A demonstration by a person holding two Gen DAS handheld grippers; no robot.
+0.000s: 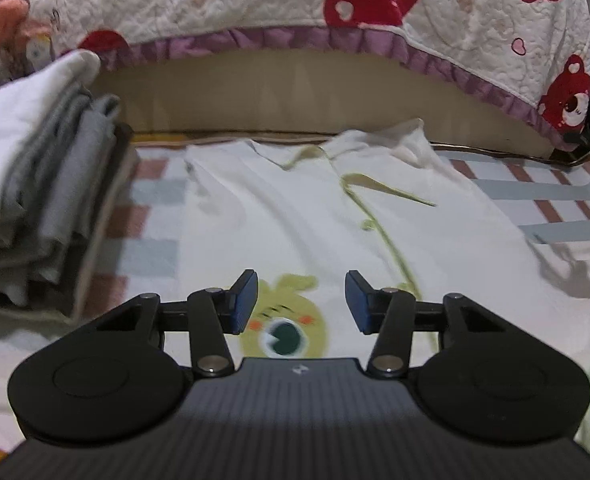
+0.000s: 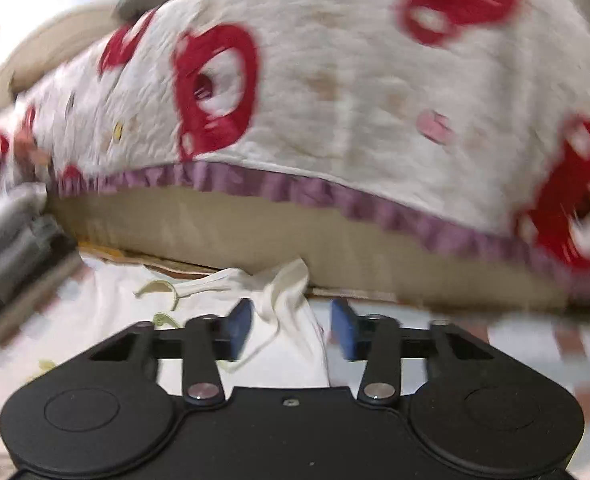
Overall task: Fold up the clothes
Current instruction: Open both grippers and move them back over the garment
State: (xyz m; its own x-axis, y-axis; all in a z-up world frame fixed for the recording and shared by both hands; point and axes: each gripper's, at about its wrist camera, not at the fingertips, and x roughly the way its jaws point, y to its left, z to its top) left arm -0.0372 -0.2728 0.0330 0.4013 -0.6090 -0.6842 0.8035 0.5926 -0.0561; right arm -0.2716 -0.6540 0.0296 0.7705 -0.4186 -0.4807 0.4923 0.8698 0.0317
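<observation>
A white shirt (image 1: 295,216) with yellow-green trim and a yellow cartoon face (image 1: 285,320) lies spread on a checked cloth. My left gripper (image 1: 301,300) hovers open just over the cartoon face, nothing between its blue pads. In the right wrist view, which is blurred, the same white shirt (image 2: 291,344) shows a bunched, raised corner (image 2: 285,284) near the sofa base. My right gripper (image 2: 291,332) is open, its pads on either side of that bunched part, apart from it.
A stack of folded grey and white clothes (image 1: 35,200) sits at the left on a flat board. A quilt with red bears and purple frill (image 1: 335,20) hangs over the beige sofa front (image 1: 295,92). The checked cloth (image 1: 555,196) extends right.
</observation>
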